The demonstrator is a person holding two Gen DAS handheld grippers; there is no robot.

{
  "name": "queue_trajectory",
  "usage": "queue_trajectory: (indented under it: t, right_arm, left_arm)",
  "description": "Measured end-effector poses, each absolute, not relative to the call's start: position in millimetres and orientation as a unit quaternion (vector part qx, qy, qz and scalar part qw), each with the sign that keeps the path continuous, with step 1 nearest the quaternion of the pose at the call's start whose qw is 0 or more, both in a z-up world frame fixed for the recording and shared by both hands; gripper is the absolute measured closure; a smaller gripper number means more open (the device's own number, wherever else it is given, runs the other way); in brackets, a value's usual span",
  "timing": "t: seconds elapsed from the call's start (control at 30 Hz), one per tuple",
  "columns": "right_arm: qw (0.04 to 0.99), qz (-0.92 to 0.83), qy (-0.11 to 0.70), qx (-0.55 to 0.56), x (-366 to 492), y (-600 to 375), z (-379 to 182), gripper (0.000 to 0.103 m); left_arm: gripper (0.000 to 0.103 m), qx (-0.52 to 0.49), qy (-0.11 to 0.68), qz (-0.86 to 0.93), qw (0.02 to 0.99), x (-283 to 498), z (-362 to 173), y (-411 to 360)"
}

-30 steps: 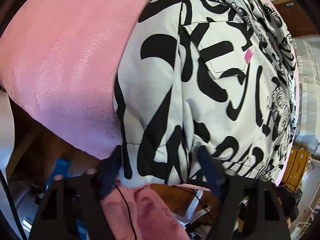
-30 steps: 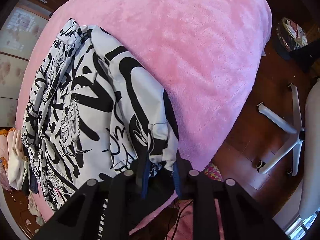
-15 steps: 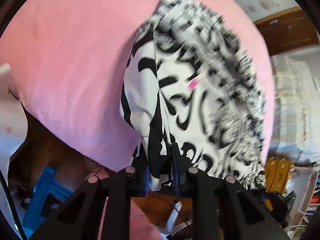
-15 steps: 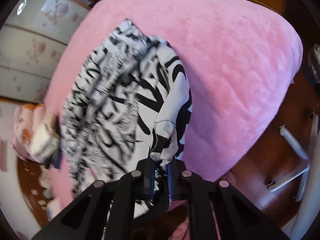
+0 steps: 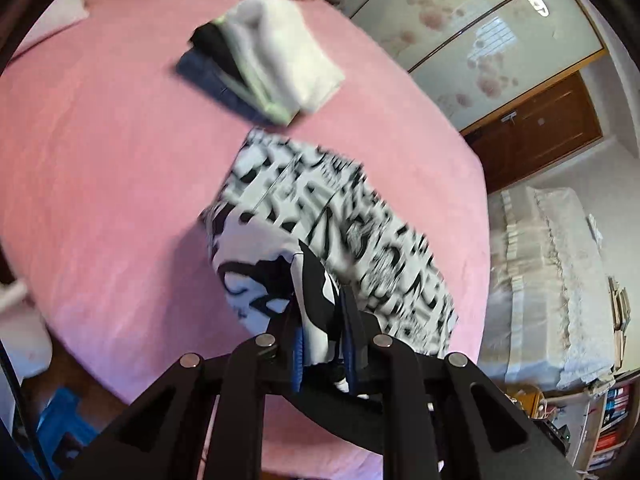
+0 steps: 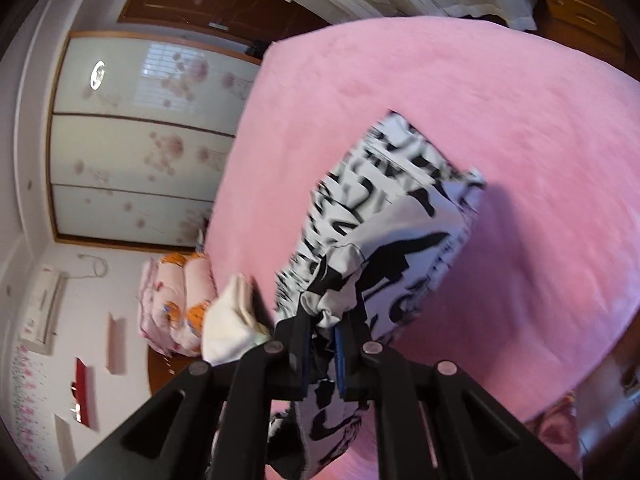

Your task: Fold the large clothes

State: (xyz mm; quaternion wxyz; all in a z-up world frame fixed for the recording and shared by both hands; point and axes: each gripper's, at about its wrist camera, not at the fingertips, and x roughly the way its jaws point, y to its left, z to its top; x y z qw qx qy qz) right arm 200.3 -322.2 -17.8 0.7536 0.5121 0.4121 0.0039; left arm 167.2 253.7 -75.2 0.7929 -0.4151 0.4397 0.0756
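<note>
While bunched at lower centre of the left wrist view, black-and-white garment pinched by left gripper fingers, just closed, trailing over pink bed; folded pile upper centre. Right gripper fingers likewise clamping cloth.

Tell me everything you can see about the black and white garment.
The garment is white cloth with bold black graffiti-like print, soft and thin-looking. Its far part lies on the pink blanket; the near edge is lifted and bunched. The left gripper, whose jaws have just been closing, and the right gripper are each shut on a fold of it. Motion blur hides details.
</note>
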Motion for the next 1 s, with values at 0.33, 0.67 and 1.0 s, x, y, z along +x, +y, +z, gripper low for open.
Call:
queue_trajectory:
  t: [0.33,0.67,1.0]
  right_arm:
    - [0.769,-0.022,0.376,0.516,290,-305,-12,0.095]
    - [0.781,-0.049,0.361,0.507,387,-293,-48,0.095]
    - [0.758,-0.076,0.404,0.506,476,-294,-123,0.094]
  left_arm:
    - [0.092,-0.434,0.408,0.048,0.802,291,-74,282]
    - [0.093,-0.407,0.406,0.057,0.816,398,-106,279]
    - [0.093,-0.401,0.445,0.113,0.793,477,-183,284]
